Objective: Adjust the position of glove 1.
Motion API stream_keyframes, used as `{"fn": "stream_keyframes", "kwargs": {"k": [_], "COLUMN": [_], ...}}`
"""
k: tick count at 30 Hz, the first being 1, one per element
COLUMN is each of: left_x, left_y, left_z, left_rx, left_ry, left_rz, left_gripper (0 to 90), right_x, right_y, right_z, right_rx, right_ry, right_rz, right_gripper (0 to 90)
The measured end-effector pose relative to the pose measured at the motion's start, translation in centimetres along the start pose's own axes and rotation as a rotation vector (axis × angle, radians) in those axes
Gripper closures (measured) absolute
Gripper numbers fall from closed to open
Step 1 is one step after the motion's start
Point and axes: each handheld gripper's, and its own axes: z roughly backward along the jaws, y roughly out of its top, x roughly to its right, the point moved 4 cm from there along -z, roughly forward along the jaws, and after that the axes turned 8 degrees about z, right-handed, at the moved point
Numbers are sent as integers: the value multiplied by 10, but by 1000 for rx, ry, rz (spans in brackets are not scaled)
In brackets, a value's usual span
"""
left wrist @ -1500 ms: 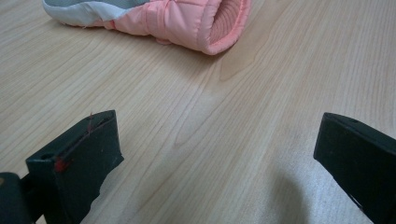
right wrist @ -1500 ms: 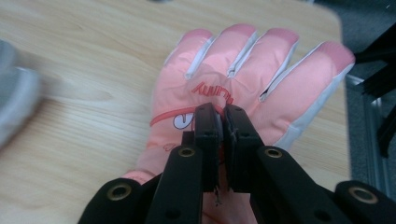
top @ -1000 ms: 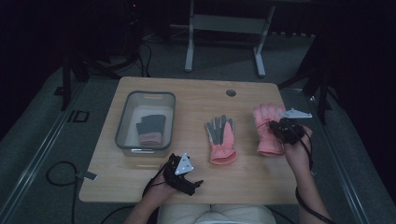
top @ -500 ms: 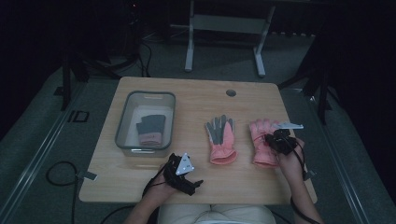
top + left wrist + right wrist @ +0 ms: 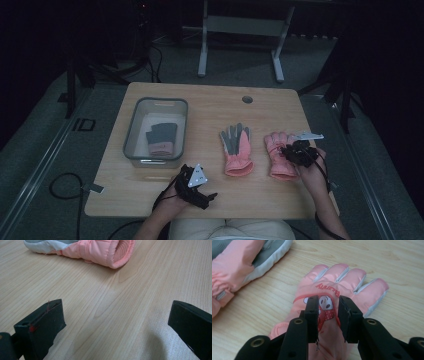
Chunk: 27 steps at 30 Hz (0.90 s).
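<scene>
right gripper at lower centre pinches the bunny glove's back. left gripper sits spread wide over bare table, low in frame. two pink gloves lie mid-table, the second glove palm up; one grey bin at left holds one dark glove.

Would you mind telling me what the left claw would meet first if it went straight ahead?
Bare table at first, then probably the cuff of the grey-palmed pink glove; its open left claw seems aimed there, though depth is unclear.
</scene>
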Motion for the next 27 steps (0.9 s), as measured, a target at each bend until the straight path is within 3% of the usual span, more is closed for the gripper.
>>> {"fn": "stream_keyframes", "kwargs": {"k": [7,11,15,17,22,27], "left_x": [1,1,2,2,1,1], "left_y": [0,0,0,0,0,0], "left_z": [-1,-1,-1,-1,-1,-1], "left_rx": [-6,-9,-4,-8,-9,-13], "left_ry": [0,2,12,12,10,12], "left_rz": [-6,-9,-22,-25,-18,-16], "left_gripper": [2,2,3,2,3,3], "right_x": [-1,-2,-2,0,-3,-1], "right_y": [-10,-15,-17,-18,-14,-7], "right_z": [-8,-13,-16,-17,-19,-14], "right_rx": [-42,-50,-35,-33,-67,-53], "right_ry": [3,21,40,46,38,35], "right_rz": [32,11,-14,-38,-66,-111], "right_gripper": [602,532,517,558,764,847]}}
